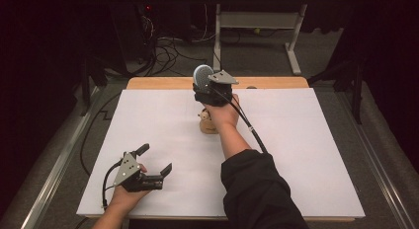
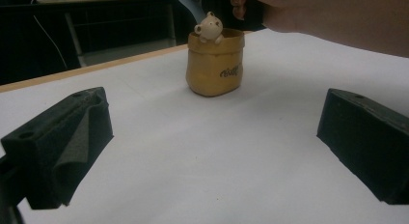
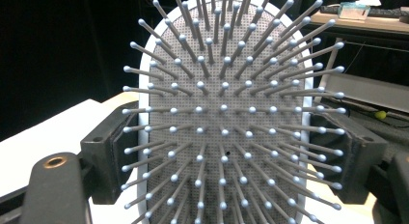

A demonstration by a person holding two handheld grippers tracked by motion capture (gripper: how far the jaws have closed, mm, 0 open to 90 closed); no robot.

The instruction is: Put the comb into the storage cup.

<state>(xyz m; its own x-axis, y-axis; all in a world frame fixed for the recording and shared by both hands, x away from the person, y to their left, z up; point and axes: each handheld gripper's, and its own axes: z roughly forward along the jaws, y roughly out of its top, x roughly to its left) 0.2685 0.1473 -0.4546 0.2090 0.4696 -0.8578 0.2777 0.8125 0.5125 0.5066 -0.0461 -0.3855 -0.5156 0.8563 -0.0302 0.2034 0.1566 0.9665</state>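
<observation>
A pale blue paddle hairbrush is being gripped above a small yellow pot at the far side of the bench.

Nearest, the left tongs are being held released by the left hand, resting low on the white sheet covering the bench, with both black jaws spread wide and nothing between them. Farther in, well apart from them, the small yellow sack-shaped pot with a cream bear figure on its rim is being kept on the sheet, just under the right hand. Beyond it, the right tongs are being held clenched on the pale blue paddle hairbrush with ball-tipped grey bristles, its head raised near the bench's far wooden edge.
</observation>
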